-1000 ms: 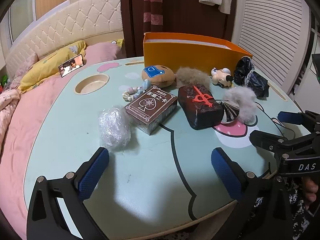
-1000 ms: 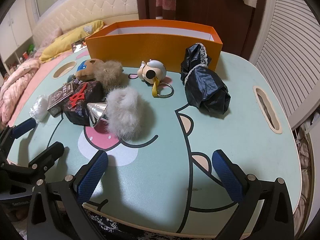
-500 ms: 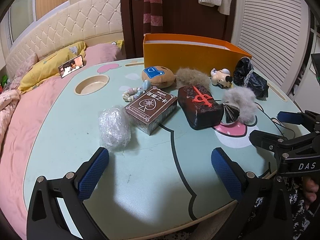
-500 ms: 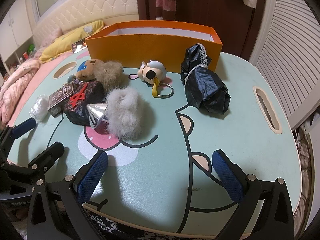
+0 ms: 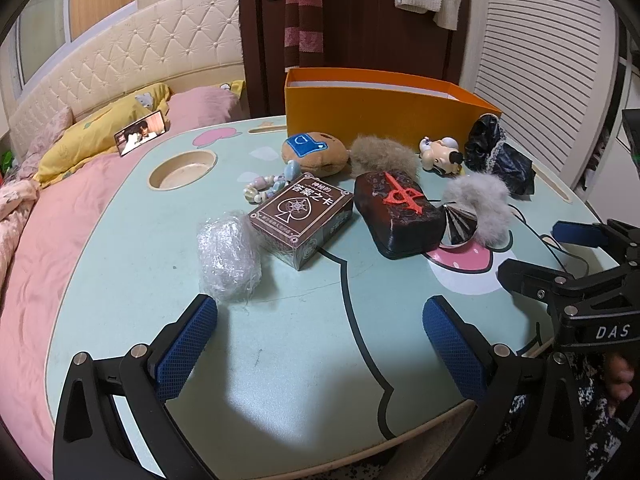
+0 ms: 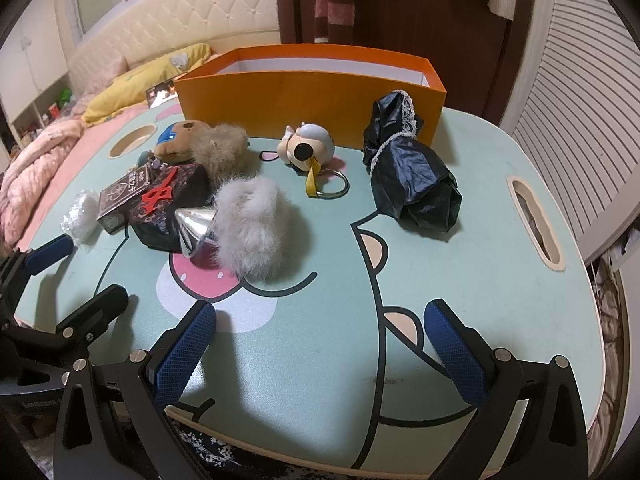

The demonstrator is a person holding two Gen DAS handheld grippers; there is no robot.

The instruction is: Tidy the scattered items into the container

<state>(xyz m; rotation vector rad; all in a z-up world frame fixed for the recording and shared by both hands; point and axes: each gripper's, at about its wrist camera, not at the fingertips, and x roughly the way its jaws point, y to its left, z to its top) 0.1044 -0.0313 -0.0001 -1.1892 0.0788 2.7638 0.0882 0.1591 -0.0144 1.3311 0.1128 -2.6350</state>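
Left gripper [image 5: 320, 336] is spread wide, nothing between its blue pads, hovering over the near edge of the table [image 5: 280, 360]. Right gripper [image 6: 320, 340] is likewise spread and empty, low over the near table edge. Neither touches any item.

Just ahead of the left gripper: clear plastic-wrapped bundle [image 5: 228, 256], near the left pad. Beyond it the card box [image 5: 302, 218], touching or just beside the dark pouch with red symbol [image 5: 400, 214]. Bead string [image 5: 266, 188] behind the card box. Brown plush [image 5: 314, 152] and tan fur ball [image 5: 380, 156] further back.

Ahead of the right gripper: grey fur piece [image 6: 252, 228] with a silver cone [image 6: 194, 228] against it, cartoon keychain figure [image 6: 306, 150] with ring, black lace-trimmed bag [image 6: 408, 176] leaning near the box corner.

Orange box [image 6: 312, 92], the container, stands at the far side of the table. Its inside is mostly hidden; only white inner wall shows, no items visible.

Judgement: task looks barely begun, every visible item remains on the table, all pickups left.
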